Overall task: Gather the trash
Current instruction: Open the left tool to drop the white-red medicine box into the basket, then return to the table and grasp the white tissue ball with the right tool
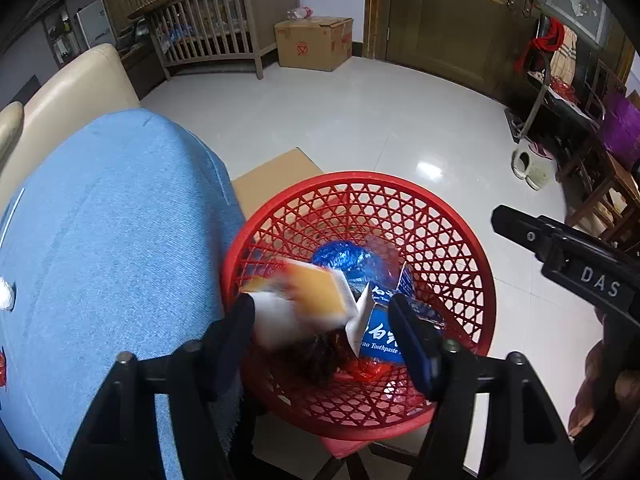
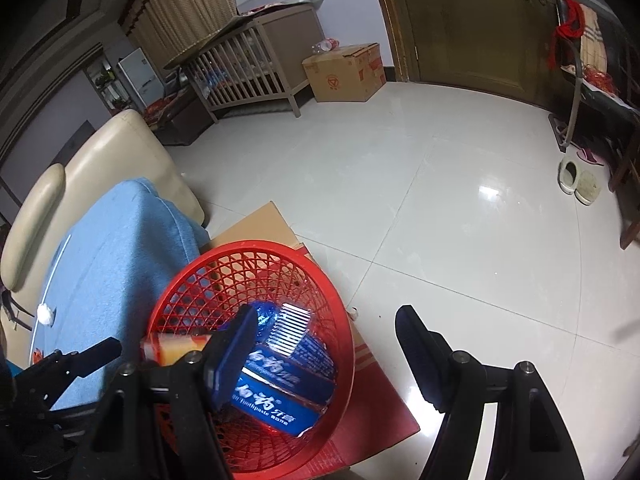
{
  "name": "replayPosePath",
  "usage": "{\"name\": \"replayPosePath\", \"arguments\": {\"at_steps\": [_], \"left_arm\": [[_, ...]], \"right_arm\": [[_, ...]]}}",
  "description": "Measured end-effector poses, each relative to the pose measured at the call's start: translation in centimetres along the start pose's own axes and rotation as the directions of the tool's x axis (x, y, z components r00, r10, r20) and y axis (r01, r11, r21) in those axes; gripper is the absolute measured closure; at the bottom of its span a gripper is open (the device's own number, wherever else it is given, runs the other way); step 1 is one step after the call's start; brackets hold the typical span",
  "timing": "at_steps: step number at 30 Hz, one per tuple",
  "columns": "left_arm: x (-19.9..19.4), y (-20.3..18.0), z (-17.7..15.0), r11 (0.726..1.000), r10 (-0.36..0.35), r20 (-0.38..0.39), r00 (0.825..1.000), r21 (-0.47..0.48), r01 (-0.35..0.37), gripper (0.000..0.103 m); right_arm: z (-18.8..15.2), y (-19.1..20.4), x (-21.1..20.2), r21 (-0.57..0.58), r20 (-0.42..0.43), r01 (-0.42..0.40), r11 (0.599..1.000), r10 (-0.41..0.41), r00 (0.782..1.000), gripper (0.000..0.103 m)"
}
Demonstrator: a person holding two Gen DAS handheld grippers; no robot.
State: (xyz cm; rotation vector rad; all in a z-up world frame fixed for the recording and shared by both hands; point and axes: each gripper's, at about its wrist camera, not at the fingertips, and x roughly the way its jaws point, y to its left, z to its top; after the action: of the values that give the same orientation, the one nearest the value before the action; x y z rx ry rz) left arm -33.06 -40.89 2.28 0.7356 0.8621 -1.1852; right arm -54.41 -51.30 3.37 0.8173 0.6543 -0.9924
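A red basket (image 1: 360, 196) sits on flattened cardboard (image 2: 256, 224) beside a blue-covered sofa (image 1: 112, 216), holding a toothpaste box (image 2: 280, 404). An orange-white box (image 1: 304, 304), blurred, sits between the spread left gripper (image 1: 320, 332) fingers; right gripper (image 2: 324, 344) is spread, empty, over white floor tiles (image 2: 460, 208)

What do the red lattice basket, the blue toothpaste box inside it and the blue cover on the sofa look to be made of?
Red lattice basket: moulded plastic, semi-glossy, judging by its uniform open lattice and smooth rim. Blue toothpaste box: printed cardboard with a glossy coating; a folded white flap shows in the left wrist view. Blue cover: woven fabric, matte, with a fine diagonal weave, possibly cotton.
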Motion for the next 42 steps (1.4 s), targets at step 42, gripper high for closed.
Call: {"name": "replayPosePath", "arguments": {"at_steps": [42], "left_arm": [[-11.4,34.1,-19.7,0.589,0.385,-0.036,0.922,-0.760,-0.276,0.032]], "right_arm": [[-8.9,41.8,6.5,-0.633,-0.285,-0.416,0.653,0.303,0.909,0.028]]}}
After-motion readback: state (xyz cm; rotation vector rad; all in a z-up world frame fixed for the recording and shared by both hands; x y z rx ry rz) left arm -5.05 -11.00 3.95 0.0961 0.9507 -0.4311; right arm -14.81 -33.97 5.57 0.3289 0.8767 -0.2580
